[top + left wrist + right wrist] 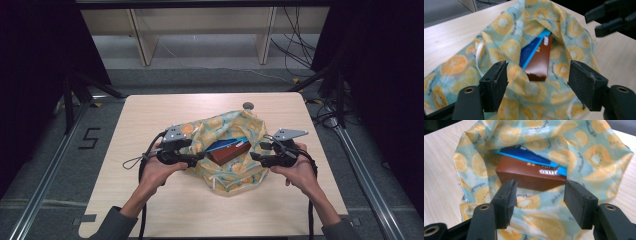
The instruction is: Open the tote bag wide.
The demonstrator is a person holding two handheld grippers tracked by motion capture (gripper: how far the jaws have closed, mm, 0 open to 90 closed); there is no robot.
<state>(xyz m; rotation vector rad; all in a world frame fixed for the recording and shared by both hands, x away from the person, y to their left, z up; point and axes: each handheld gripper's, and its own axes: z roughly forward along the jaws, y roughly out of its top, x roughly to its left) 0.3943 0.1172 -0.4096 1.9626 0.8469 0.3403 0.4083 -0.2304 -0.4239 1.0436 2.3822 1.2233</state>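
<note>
A cloth bag [227,150] printed with orange slices lies open on the pale wooden counter [150,120], between the two claws. The left claw [199,156] sits at the bag's left edge and the right claw [255,156] at its right edge, both pointing inward at the mouth. Each stands open with nothing clamped: in the left gripper view the pads [496,82] straddle a fold of the printed cloth without pressing on it, and in the right gripper view the pads [580,200] are likewise apart over the fabric.

Inside the bag lie a brown box [230,152] and, beside it, a blue box [225,144]. From the left claw the brown box [539,60] lies straight ahead, its long axis running away from the jaws, so its short end faces that claw. From the right claw the same box [531,176] lies crosswise, its long side facing the jaws. The two claws seem about equally near it, and the left one looks better placed to close across its width.

The right gripper view shows lettering on the box's top edge, which the high view leaves too small to read. The left gripper view also takes in the right claw [599,22], open beyond the bag's far rim.
</note>
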